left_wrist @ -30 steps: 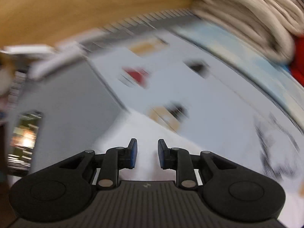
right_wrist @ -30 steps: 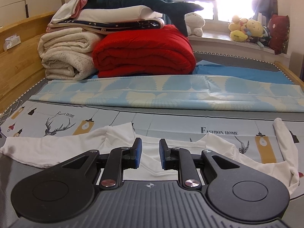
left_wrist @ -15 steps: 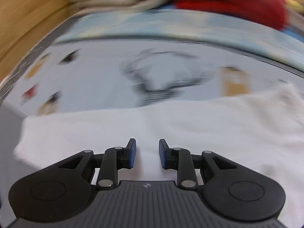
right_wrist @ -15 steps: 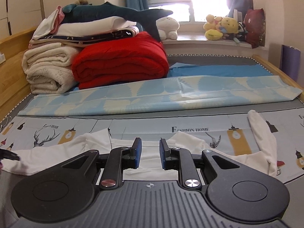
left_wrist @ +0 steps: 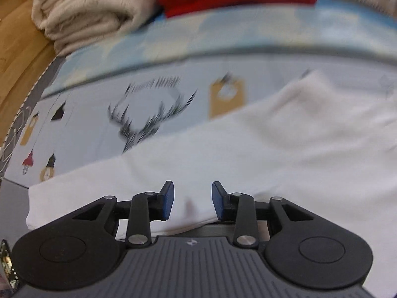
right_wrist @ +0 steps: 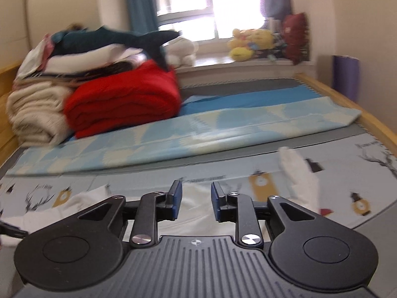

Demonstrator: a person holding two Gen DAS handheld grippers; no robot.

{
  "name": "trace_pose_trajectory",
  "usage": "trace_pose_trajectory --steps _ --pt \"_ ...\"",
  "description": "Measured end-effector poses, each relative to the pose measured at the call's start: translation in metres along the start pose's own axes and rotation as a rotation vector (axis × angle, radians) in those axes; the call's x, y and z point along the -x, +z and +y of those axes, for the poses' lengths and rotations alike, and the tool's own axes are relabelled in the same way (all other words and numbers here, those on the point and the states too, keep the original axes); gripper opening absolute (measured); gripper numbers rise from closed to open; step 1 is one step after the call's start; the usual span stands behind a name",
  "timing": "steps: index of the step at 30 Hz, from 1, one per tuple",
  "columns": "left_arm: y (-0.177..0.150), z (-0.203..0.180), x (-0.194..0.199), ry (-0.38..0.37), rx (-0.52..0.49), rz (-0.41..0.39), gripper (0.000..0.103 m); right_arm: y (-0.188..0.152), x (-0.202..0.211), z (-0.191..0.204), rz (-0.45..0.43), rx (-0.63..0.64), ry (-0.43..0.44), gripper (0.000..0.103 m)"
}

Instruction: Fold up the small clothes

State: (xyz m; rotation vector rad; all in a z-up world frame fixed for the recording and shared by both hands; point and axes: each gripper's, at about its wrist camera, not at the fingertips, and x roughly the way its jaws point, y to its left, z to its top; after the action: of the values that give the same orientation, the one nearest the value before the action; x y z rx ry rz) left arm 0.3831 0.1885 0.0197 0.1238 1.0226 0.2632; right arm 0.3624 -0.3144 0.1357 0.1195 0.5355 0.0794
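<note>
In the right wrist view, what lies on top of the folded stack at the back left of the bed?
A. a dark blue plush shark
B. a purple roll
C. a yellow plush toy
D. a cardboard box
A: the dark blue plush shark lies across the top of the stack, above the red blanket.

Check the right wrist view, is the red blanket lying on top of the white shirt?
No, the red blanket sits far back beside the cream blankets, apart from the white shirt.
</note>
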Motion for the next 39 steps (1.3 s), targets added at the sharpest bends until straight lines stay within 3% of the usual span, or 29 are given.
trace_pose_trajectory --steps 3,6,10,12,14,16,21,25,33,35,39 --pt "0.007 -0.009 0.058 -0.083 0.027 -0.103 0.039 0.010 0.007 -0.034 -0.048 -0.046 -0.076 0.028" --pt "0.000 -0.025 0.107 -0.106 0.028 -0.210 0.039 0.017 0.017 -0.079 -0.096 -0.150 -0.152 0.028" --pt "-0.034 -0.048 0.124 -0.217 0.046 -0.219 0.039 0.009 0.022 -0.140 -0.111 -0.321 -0.219 0.023" --pt "-0.053 -0.064 0.110 -0.210 0.019 -0.161 0.034 -0.002 0.018 -0.166 -0.086 -0.406 -0.253 0.015" --pt "-0.057 -0.074 0.086 -0.196 0.079 -0.012 0.027 -0.015 0.010 -0.186 -0.066 -0.478 -0.274 0.015" --pt "-0.051 -0.072 0.076 -0.297 0.181 0.040 0.027 -0.028 -0.002 -0.200 -0.030 -0.511 -0.290 0.015" --pt "-0.035 -0.085 0.082 -0.257 0.141 -0.042 0.027 -0.047 -0.052 -0.212 0.078 -0.471 -0.245 0.018" --pt "-0.031 -0.089 0.070 -0.283 0.137 -0.009 0.027 -0.053 -0.085 -0.212 0.135 -0.399 -0.229 0.018" --pt "-0.028 -0.088 0.057 -0.287 0.125 0.015 0.028 -0.051 -0.147 -0.213 0.193 -0.467 -0.157 0.025" --pt "-0.028 -0.086 0.054 -0.285 0.126 0.027 0.028 -0.052 -0.158 -0.210 0.211 -0.457 -0.177 0.032" --pt "-0.028 -0.082 0.049 -0.273 0.127 0.035 0.028 -0.057 -0.175 -0.207 0.245 -0.443 -0.209 0.033"
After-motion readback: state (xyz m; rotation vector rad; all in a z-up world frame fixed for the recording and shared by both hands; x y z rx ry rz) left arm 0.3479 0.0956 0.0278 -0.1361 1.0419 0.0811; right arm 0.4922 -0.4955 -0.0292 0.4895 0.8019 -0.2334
